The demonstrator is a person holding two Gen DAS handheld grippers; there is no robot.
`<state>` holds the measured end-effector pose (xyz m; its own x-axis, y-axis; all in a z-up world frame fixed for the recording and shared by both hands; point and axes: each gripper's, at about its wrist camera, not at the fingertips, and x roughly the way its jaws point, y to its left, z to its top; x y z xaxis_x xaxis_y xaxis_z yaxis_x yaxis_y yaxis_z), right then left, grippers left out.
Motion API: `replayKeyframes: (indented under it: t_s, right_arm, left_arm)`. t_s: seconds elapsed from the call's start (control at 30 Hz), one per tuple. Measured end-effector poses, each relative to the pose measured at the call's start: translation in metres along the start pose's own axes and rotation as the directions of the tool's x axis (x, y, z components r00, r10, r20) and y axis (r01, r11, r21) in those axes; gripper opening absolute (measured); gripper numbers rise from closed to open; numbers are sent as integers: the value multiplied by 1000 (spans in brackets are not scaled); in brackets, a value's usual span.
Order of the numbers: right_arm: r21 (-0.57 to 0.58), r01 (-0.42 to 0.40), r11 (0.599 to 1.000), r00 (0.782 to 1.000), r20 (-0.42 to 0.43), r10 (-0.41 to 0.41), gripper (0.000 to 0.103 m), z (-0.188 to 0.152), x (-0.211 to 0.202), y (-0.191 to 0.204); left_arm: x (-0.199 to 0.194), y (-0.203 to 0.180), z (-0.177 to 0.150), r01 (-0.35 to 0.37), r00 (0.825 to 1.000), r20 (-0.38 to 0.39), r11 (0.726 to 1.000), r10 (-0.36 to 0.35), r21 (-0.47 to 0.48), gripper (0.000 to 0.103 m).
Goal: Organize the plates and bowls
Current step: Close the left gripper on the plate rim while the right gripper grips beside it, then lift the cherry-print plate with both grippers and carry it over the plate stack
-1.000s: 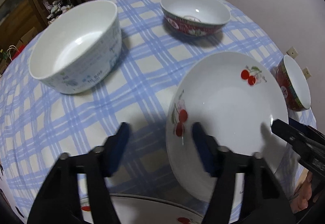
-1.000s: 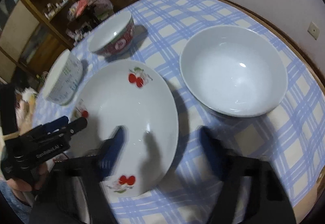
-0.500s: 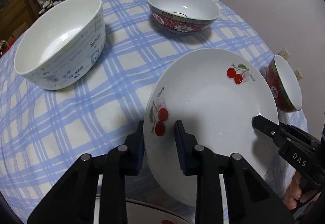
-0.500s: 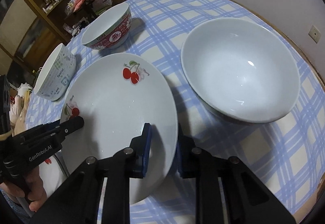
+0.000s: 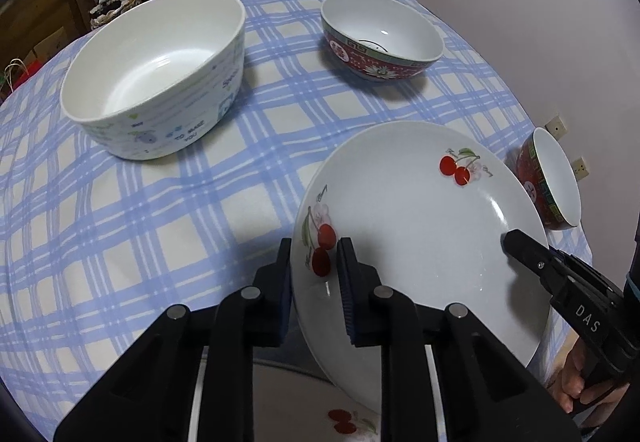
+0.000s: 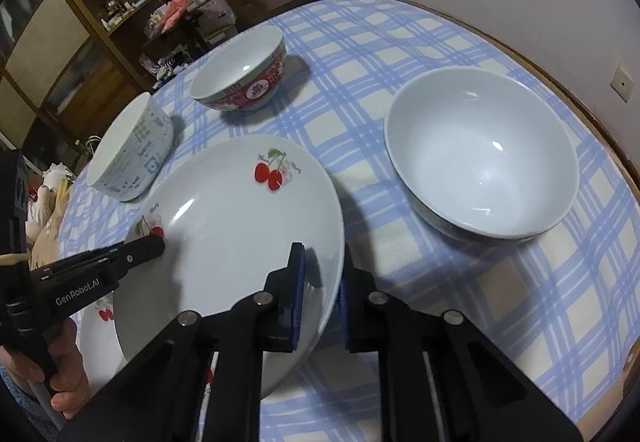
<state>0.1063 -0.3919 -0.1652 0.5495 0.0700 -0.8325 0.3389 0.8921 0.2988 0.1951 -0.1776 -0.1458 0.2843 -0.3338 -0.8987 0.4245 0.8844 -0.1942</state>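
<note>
While both sets of jaws are closing on opposite edges of it, the white round ceramic plate with red cherry prints [image 5: 420,226] sits tilted above the table, its rim caught between the blue pads of each tool. Nearest the lens in the left wrist view, the left hand-held gripper [image 5: 314,278] pinches the plate's left rim beside a cherry print, one pad under the plate and one on its face. From the right wrist view, the right hand-held gripper [image 6: 322,296] pinches the opposite rim in the same way, and a hand [image 6: 60,370] grips the handle of the left tool at the lower left. Just below the held plate, a second white plate with cherry prints [image 5: 320,402] lies on the table, mostly hidden by the black tool bodies. Beyond the plates, the round table covered with a blue-and-cream checked cloth [image 5: 120,222] carries four bowls standing apart from one another: a wide plain white ceramic bowl [image 6: 480,153] to the right, a straight-sided white bowl with small printed words and pictures [image 5: 156,73] to the left, a red patterned bowl with a white inside [image 5: 380,37] farther back, and another red patterned bowl [image 5: 548,177] near the table's right edge. Farthest off stand dark wooden shelves [image 6: 80,21] crowded with small things.
</note>
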Motion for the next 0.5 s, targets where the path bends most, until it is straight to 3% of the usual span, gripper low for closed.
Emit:
replayKeyframes:
  t_s: [0.5]
  right_arm:
    - [-42, -68, 997, 997, 38, 70, 14, -14, -34, 21]
  left_arm:
    - [-50, 6, -19, -47, 998, 32, 999, 48, -27, 20]
